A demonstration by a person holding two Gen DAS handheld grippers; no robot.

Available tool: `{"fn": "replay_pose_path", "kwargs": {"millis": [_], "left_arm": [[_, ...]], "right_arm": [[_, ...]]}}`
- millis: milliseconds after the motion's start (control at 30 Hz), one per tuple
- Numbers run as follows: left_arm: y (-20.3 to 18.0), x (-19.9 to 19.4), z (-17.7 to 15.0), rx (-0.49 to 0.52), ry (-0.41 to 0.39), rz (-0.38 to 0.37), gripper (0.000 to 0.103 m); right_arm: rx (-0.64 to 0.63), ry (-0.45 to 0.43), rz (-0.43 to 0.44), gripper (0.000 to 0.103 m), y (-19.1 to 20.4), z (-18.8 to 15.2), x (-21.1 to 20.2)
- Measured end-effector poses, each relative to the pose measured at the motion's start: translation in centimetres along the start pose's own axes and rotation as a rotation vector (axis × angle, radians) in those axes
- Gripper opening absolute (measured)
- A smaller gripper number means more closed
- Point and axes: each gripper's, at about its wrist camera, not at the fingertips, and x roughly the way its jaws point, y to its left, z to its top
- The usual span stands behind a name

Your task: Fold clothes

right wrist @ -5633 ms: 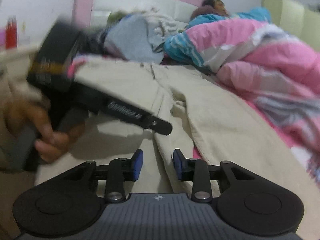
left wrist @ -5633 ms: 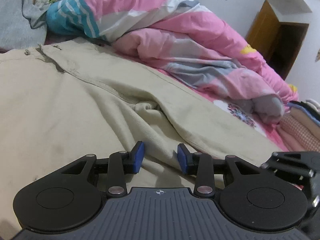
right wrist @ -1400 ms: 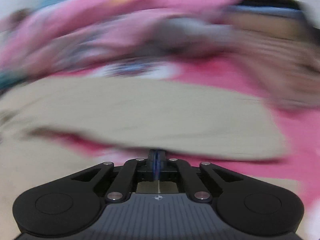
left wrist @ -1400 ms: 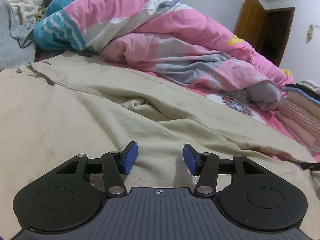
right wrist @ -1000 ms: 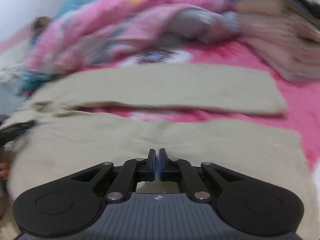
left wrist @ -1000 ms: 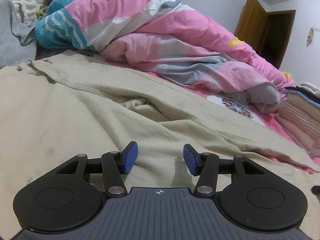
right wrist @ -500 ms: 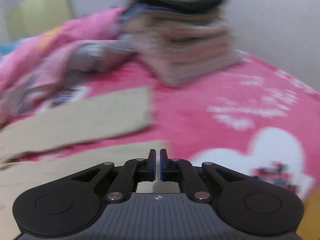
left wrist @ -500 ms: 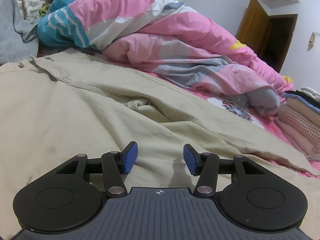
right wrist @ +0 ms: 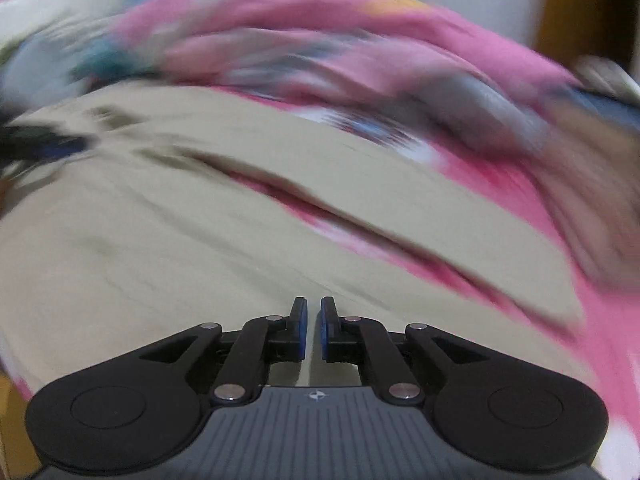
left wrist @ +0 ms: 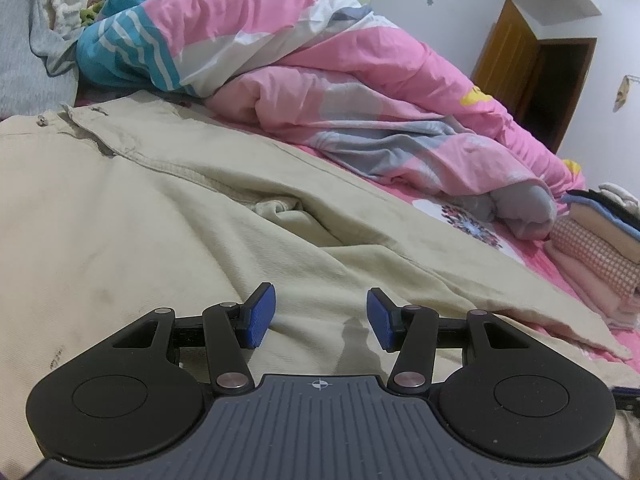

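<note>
Your left gripper (left wrist: pixel 322 318) holds its 2 blue pads spread, empty, just above the beige trousers (left wrist: pixel 160 216) lying flat on the pink bedsheet (left wrist: pixel 520 252). Your right gripper (right wrist: pixel 311 330), fingers nearly together on nothing, hovers above 1 trouser leg.

Plain beige cotton trousers (left wrist: pixel 168 216); puffy pink, white, grey, teal-striped quilt (left wrist: pixel 320 80); pink flowered bedsheet (left wrist: pixel 472 228).

Two low wrist views close above the beige trousers (left wrist: pixel 168 208) (right view blurred), both facing the pink quilt (left wrist: pixel 360 92)
</note>
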Motion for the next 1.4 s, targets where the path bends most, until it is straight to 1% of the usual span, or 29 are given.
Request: {"fn": "replay_pose_path", "kwargs": {"millis": [100, 167, 200, 267, 333, 400, 467, 533, 600, 633, 700, 733, 800, 833, 867, 900, 967, 1000, 1033, 1067, 1167, 1200, 1300, 1400], "left_arm": [[-0.1, 0.0, 0.0, 0.002, 0.001, 0.004, 0.051], [-0.1, 0.0, 0.0, 0.006, 0.001, 0.007, 0.051], [-0.1, 0.0, 0.0, 0.007, 0.001, 0.008, 0.051], [-0.1, 0.0, 0.0, 0.008, 0.000, 0.008, 0.051], [-0.1, 0.0, -0.1, 0.008, -0.002, 0.008, 0.051], [-0.1, -0.1, -0.1, 0.007, -0.004, 0.007, 0.051], [0.0, -0.1, -0.1, 0.004, -0.007, 0.005, 0.051], [0.0, -0.1, -0.1, 0.002, -0.008, 0.004, 0.051], [0.1, -0.1, -0.2, 0.000, -0.009, 0.004, 0.051], [0.1, -0.1, -0.2, -0.001, -0.010, 0.003, 0.051], [0.2, -0.2, -0.2, -0.006, -0.011, 0.002, 0.051], [0.2, -0.2, -0.1, -0.008, -0.012, 0.001, 0.051], [0.2, -0.2, -0.1, -0.009, -0.011, 0.002, 0.051], [0.1, -0.2, -0.1, -0.007, -0.010, 0.004, 0.051], [0.1, -0.2, -0.1, -0.005, -0.009, 0.006, 0.051], [0.0, -0.2, -0.1, -0.003, -0.008, 0.008, 0.051], [0.0, -0.2, -0.1, 0.000, -0.007, 0.010, 0.051], [0.0, -0.2, -0.1, -0.001, -0.007, 0.009, 0.051], [0.1, -0.3, -0.1, -0.003, -0.008, 0.008, 0.051], [0.2, -0.3, -0.1, -0.006, -0.008, 0.006, 0.051], [0.2, -0.3, -0.1, -0.006, -0.010, 0.006, 0.051], [0.2, -0.2, -0.1, -0.004, -0.010, 0.007, 0.051], [0.2, -0.2, -0.2, -0.004, -0.012, 0.006, 0.051], [0.5, -0.3, -0.1, -0.019, -0.015, -0.006, 0.051]], "right_arm": [[0.168, 0.025, -0.106, 0.003, -6.5, -3.5, -3.1], [0.274, 0.037, -0.204, 0.003, -10.0, -5.4, -5.1], [0.310, 0.037, -0.246, 0.006, -11.0, -6.1, -6.0], [0.339, 0.035, -0.284, 0.006, -11.3, -6.5, -7.3], [0.334, 0.000, -0.258, 0.007, -10.4, -5.9, -8.0], [0.288, -0.046, -0.170, 0.006, -7.9, -4.6, -8.1], [0.207, -0.073, -0.071, 0.006, -4.8, -3.4, -7.8], [0.094, -0.073, 0.020, 0.006, -0.8, -3.0, -7.0], [0.008, -0.054, 0.080, 0.006, 1.9, -3.1, -6.0], [-0.030, -0.039, 0.094, 0.006, 2.9, -3.4, -5.7], [-0.069, -0.025, 0.059, 0.008, 3.0, -4.8, -5.8], [-0.040, -0.020, 0.029, 0.008, 1.8, -5.4, -6.2], [0.057, -0.001, -0.044, 0.006, -1.5, -6.6, -7.1], [0.113, 0.001, -0.059, 0.006, -3.3, -7.2, -7.7], [0.185, 0.010, -0.093, 0.006, -5.2, -7.9, -8.4], [0.235, 0.029, -0.161, 0.007, -6.7, -8.6, -9.0], [0.286, 0.070, -0.308, 0.010, -8.7, -9.7, -10.1], [0.313, 0.080, -0.355, 0.010, -9.3, -10.1, -10.6], [0.337, 0.070, -0.368, 0.010, -9.5, -10.2, -11.2], [0.347, 0.040, -0.368, 0.010, -9.3, -10.0, -11.9], [0.315, -0.074, -0.298, 0.010, -6.8, -8.0, -12.8], [0.293, -0.104, -0.255, 0.010, -5.8, -7.4, -12.8], [0.204, -0.151, -0.075, 0.010, -1.7, -5.1, -11.1], [0.130, -0.147, 0.105, 0.010, 2.5, -3.3, -8.0]]}}
